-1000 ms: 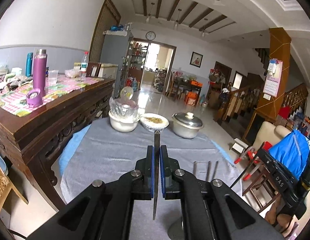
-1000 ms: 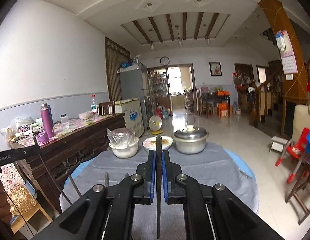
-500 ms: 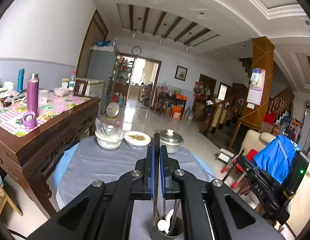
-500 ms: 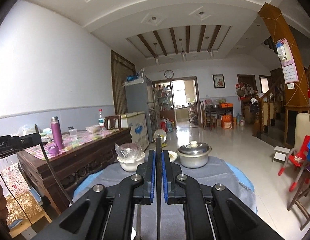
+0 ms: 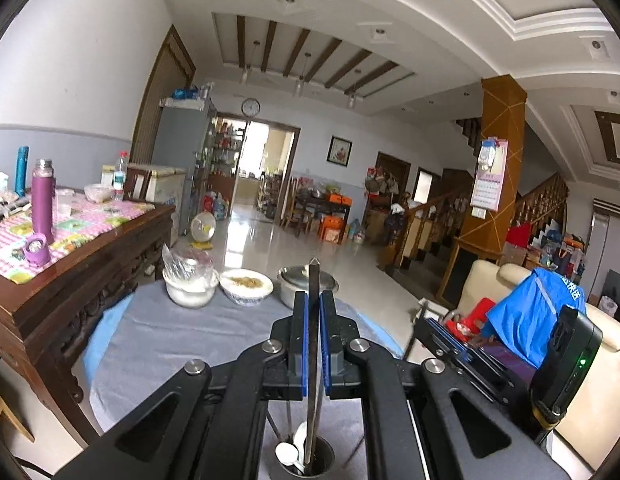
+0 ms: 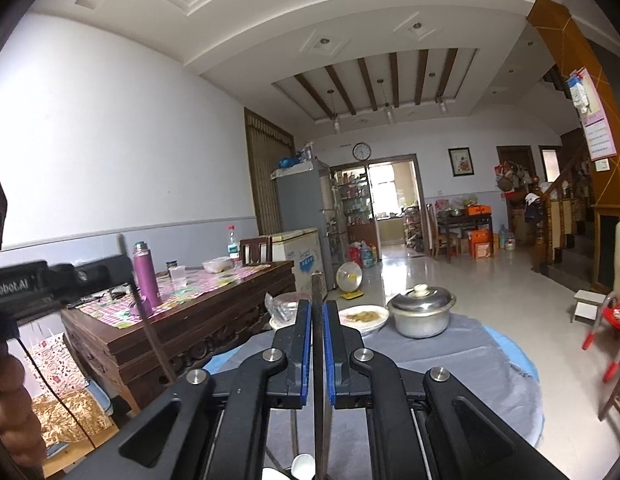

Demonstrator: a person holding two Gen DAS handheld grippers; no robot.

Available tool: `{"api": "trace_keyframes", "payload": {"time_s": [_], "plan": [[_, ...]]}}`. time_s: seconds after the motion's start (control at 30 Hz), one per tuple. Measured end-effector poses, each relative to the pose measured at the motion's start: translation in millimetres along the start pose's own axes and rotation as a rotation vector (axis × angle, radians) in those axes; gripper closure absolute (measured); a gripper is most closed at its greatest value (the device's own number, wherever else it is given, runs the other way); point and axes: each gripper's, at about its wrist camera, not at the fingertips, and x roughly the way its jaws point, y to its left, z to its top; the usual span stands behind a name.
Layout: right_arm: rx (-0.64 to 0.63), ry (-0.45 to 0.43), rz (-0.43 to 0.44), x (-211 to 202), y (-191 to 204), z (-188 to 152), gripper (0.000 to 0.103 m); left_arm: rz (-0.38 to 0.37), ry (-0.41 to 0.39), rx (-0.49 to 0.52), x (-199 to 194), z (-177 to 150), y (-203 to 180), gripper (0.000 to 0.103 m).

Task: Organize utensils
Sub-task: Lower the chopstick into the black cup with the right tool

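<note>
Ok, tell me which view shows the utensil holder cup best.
The left wrist view. The utensil holder cup shows its round rim at the bottom edge, with white spoons inside and the chopstick gripped by the left gripper reaching into it. The right wrist view catches only spoon tops at its bottom edge, not the cup.

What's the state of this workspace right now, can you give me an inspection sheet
Surface: round table under a grey cloth.
Job's things: metal holder with white spoons; one thin chopstick in the left tongs, another in the right.
Clutter: bag-covered bowl, food bowl, lidded pot.
Grippers: left tongs shut on chopstick; right tongs shut on chopstick.
Cables: black cable hanging at left.
Surroundings: wooden sideboard, purple flask, fridge, staircase.
</note>
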Motion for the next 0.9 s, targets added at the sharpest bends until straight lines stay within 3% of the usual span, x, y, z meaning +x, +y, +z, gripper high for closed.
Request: {"api": "trace_keyframes", "payload": {"time_s": [0.33, 0.9], "plan": [[0.000, 0.059, 0.026, 22, 9, -19, 0.096, 0.007, 0.066, -0.032, 27, -16, 7, 0.098], [0.049, 0.152, 0.006, 35, -14, -46, 0.096, 0.086, 0.179, -0.020, 58, -46, 13, 0.098]]}}
